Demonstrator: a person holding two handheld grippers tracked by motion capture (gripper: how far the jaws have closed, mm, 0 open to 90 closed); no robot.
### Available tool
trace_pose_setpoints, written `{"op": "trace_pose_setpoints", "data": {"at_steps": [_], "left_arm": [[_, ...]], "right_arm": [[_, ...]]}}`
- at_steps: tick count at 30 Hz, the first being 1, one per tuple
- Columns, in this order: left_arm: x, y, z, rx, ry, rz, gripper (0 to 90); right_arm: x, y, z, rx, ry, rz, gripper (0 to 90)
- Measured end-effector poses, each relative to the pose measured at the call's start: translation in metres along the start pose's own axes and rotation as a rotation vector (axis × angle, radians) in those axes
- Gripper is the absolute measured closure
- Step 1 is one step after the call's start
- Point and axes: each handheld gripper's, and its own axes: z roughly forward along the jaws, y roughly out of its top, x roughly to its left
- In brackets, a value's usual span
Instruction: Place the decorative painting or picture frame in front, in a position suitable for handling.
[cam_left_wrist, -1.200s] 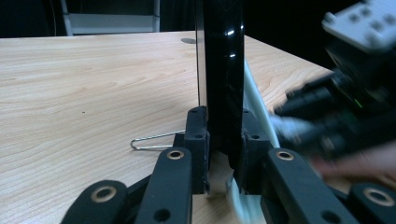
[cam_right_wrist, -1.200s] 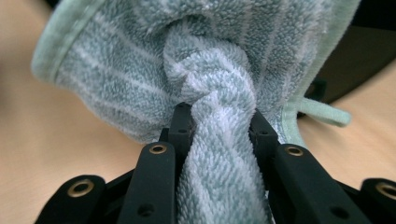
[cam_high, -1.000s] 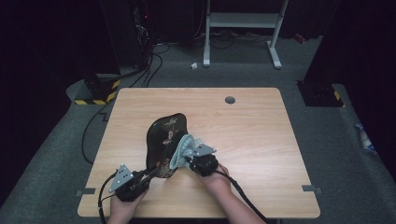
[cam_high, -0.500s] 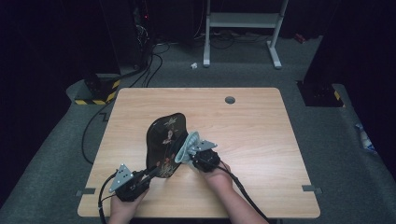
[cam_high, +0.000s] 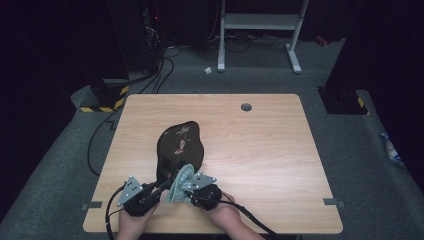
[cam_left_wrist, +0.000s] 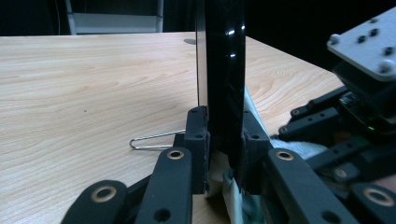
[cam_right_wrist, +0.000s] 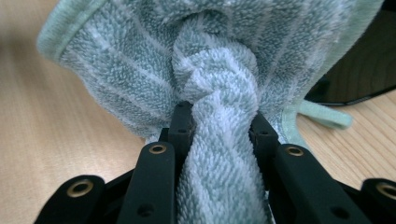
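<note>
A glossy black dish (cam_high: 180, 147) with a floral pattern stands tilted on the wooden table (cam_high: 260, 150), its near edge clamped in my left gripper (cam_high: 161, 186). Seen edge-on in the left gripper view, the dish (cam_left_wrist: 225, 70) rises between the two black jaws, and my left gripper (cam_left_wrist: 224, 144) is shut on its rim. My right gripper (cam_high: 186, 189) is shut on a bunched pale green striped towel (cam_high: 180, 181), which rests against the dish's near face. In the right gripper view the towel (cam_right_wrist: 219, 70) bulges from my right gripper (cam_right_wrist: 220, 126), and the dish (cam_right_wrist: 364, 70) shows dark at right.
A bent wire clip (cam_left_wrist: 154, 139) lies on the table just beside the left jaws. A round cable hole (cam_high: 246, 106) sits near the table's far edge. Beyond the table are a white frame stand (cam_high: 260, 30) and cables on the grey floor.
My right gripper has moved the towel down the dish's face toward the near edge, closer to the left gripper. The left gripper and dish have stayed put.
</note>
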Motion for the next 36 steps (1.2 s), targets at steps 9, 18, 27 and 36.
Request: {"op": "trace_pose_setpoints", "data": {"at_steps": [9,18,27,36], "left_arm": [[0.000,0.000,0.000,0.003,0.001,-0.007,77.8],[0.000,0.000,0.000,0.005,0.000,-0.005,77.6],[0.000,0.001,0.000,0.008,0.002,-0.008,77.6],[0.000,0.001,0.000,0.008,0.001,-0.014,77.9]], "right_arm": [[-0.049,0.016,-0.010,-0.045,-0.080,0.101,69.7],[-0.091,0.028,-0.015,-0.059,-0.192,0.176,69.8],[-0.033,0.018,-0.010,-0.031,-0.078,0.045,69.7],[0.008,0.006,-0.001,0.000,0.008,-0.039,69.8]]}}
